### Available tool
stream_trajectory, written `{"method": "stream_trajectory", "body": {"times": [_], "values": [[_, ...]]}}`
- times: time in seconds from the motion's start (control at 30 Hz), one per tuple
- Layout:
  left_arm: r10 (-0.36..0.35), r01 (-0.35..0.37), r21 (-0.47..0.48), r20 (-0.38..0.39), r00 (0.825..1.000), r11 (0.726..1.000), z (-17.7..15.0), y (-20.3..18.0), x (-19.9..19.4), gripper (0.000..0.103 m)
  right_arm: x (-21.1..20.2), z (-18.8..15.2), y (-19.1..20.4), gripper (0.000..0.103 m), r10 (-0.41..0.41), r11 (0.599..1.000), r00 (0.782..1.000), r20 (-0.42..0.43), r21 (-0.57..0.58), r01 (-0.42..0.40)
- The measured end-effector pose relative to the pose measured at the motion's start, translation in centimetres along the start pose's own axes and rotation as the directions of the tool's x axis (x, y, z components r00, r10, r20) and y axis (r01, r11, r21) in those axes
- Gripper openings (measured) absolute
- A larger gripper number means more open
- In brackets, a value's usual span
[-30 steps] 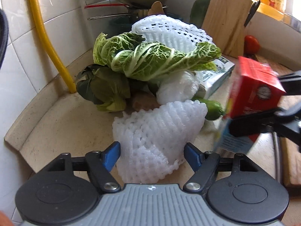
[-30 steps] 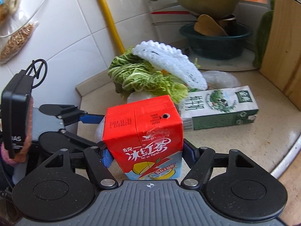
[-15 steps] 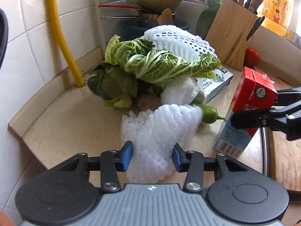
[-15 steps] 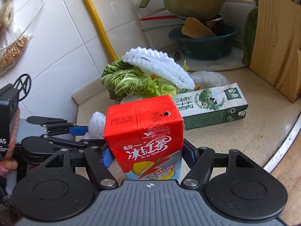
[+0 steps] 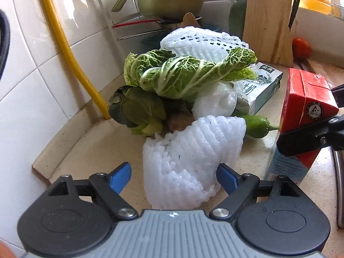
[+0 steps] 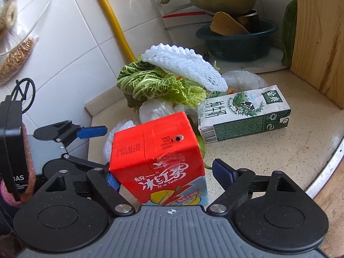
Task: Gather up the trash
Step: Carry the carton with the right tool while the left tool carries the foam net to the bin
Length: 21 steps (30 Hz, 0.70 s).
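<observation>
left gripper (image 5: pixel 173 177) sits low over the counter (image 5: pixel 90 150) with its blue fingers spread wide, the near foam net (image 5: pixel 189 161) lying between them. the right pad touches the net's edge, the left pad stands apart from it, so nothing is pinched. right gripper (image 6: pixel 166 175) has the red ice tea carton (image 6: pixel 159 159) between its fingers. the left pad is against the carton; the right pad shows a gap beside it, so i judge the fingers are spread and the carton is standing loose on the counter, tilted a bit.

step in hand looks like gathering the foam net. to do it well: centre the net between the pads, push in a little deeper so the bulk is inside, and close slowly since foam squashes and can slip out. keep the lift low so the net does not drag the green pepper (image 5: pixel 257 125) just behind it.

the rest of the trash is piled in the corner: cabbage leaves (image 5: pixel 189 75), a second foam net (image 5: pixel 200 43) on top, a white plastic bag (image 5: pixel 212 101), and a milk carton (image 6: pixel 243 114) lying flat.

hard to see: no bin in either view. the underside of the near net and what is under the leaves is hidden. a brownish lump (image 5: pixel 178 122) behind the net cannot be identified. the red carton's base is cut off by the gripper body.
</observation>
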<state>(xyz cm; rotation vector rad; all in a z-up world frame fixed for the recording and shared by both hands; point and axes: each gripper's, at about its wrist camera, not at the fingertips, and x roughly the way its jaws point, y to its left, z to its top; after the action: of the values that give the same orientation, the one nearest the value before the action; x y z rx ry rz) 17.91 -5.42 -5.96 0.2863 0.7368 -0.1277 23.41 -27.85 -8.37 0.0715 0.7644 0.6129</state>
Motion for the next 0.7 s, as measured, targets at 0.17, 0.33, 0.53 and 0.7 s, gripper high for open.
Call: {"method": "stream_trajectory", "body": {"times": [0.17,0.33,0.53,0.7], "values": [[-0.039,0.039,0.026,-0.002,0.999,0.999,-0.1,-1.0,0.8,0.084,0.0,-0.3,0.4,0.086,-0.010,1.000,1.000,0.012,-0.016,0.011],[-0.151,0.151,-0.088,0.010,0.989,0.985,-0.4,-0.4,-0.7,0.047,-1.1,-0.8,1.3,0.078,-0.077,0.997,0.997,0.014,0.017,0.077],[-0.190,0.190,-0.234,0.022,0.981,0.953,-1.7,0.2,-2.8,0.044,-3.0,-1.4,2.4,0.077,-0.101,0.993,0.995,0.013,0.067,0.100],[-0.221,0.232,-0.279,0.072,0.973,0.932,-3.3,-0.2,-5.3,0.044,-3.6,-1.3,4.3,0.077,-0.092,0.994,0.996,0.002,0.058,0.092]]}}
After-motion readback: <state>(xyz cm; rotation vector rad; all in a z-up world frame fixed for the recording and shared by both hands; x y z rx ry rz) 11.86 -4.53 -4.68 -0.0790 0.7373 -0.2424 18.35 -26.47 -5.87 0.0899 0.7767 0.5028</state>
